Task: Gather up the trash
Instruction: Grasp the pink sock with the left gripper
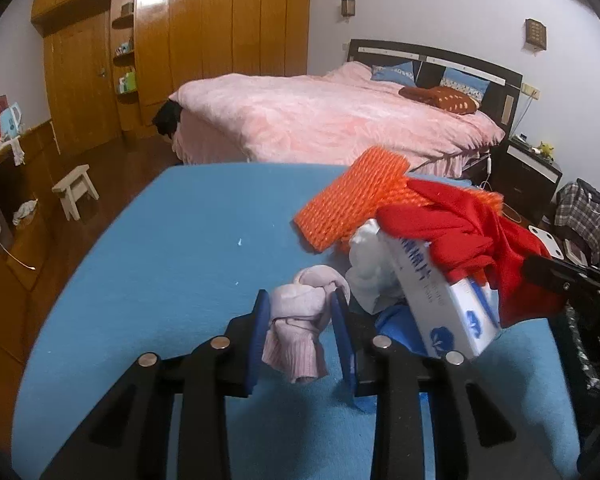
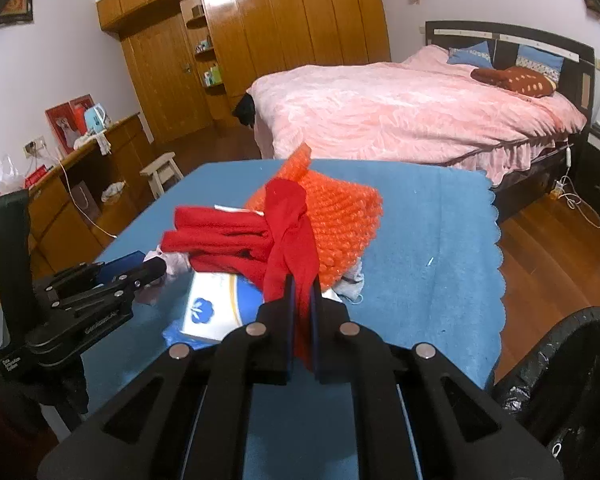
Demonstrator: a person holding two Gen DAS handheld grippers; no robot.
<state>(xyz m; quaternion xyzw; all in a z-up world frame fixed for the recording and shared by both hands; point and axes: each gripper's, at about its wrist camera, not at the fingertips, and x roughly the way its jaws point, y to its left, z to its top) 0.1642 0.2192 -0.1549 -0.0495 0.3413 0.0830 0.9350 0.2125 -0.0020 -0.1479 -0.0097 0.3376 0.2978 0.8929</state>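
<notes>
Left gripper (image 1: 300,316) clamped a knotted pink sock (image 1: 300,320) | right gripper (image 2: 302,304) pinched a red sock bundle (image 2: 252,240) above the blue table (image 2: 420,240) | step: lifting | next: black-lined bin (image 2: 560,360) at right.

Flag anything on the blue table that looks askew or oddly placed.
The white box sits tilted, propped on the heap instead of lying flat, with red cloth draped over it. The orange foam net also rests slanted.

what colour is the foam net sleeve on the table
Orange foam net sleeve, clearest in the left wrist view.
</notes>
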